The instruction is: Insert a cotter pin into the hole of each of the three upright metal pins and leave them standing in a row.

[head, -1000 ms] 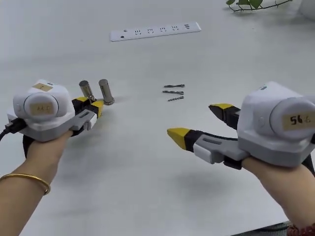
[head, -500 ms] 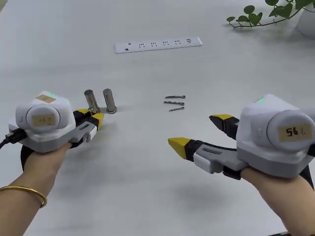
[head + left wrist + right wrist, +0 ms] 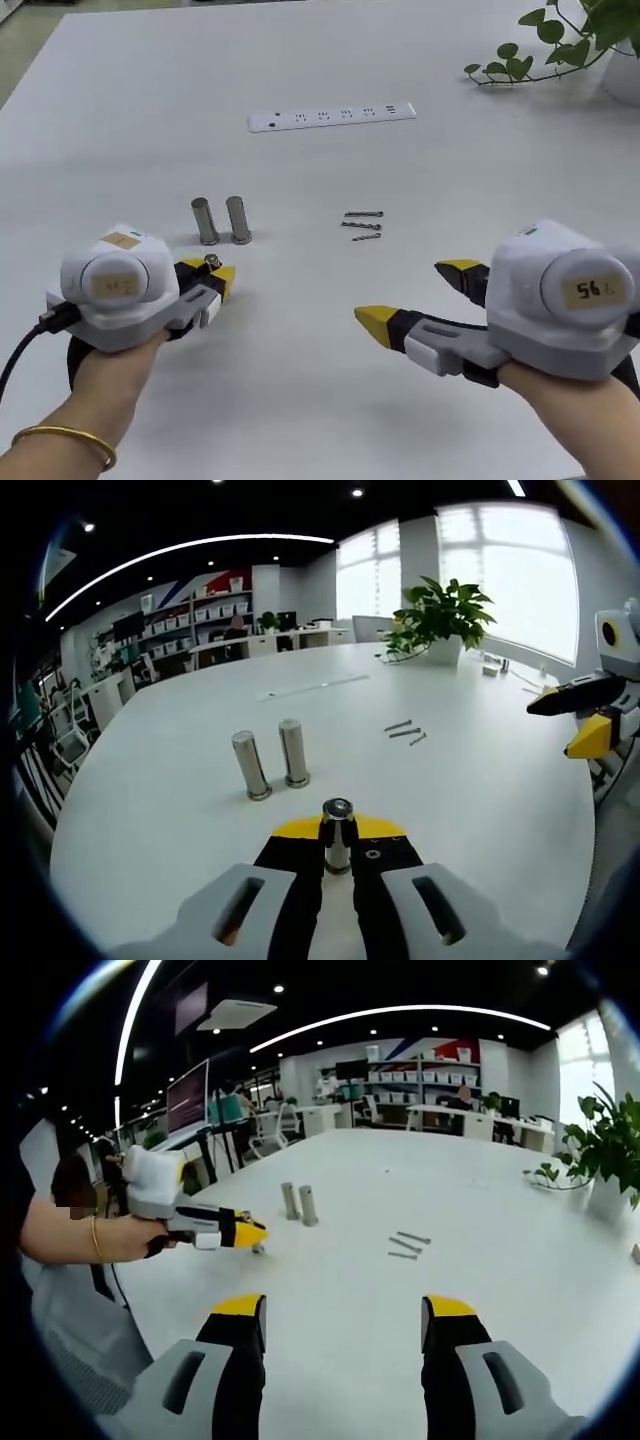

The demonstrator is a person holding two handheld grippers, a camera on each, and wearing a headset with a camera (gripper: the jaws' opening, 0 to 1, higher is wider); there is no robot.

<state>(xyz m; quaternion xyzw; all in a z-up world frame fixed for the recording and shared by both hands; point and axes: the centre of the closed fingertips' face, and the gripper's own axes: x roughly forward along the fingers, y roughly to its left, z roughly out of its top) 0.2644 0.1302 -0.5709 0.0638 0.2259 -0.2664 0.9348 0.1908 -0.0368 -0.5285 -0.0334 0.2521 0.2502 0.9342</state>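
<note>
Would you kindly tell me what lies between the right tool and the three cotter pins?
Nothing: between the right tool and the cotter pins the table is bare, as the head view and the right gripper view both show.

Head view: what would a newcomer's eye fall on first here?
The left gripper, at the near left, is shut on one metal pin held upright between its yellow tips. Just beyond stand two more upright pins side by side, with three cotter pins lying to their right. The right gripper hangs wide open at the near right.
</note>
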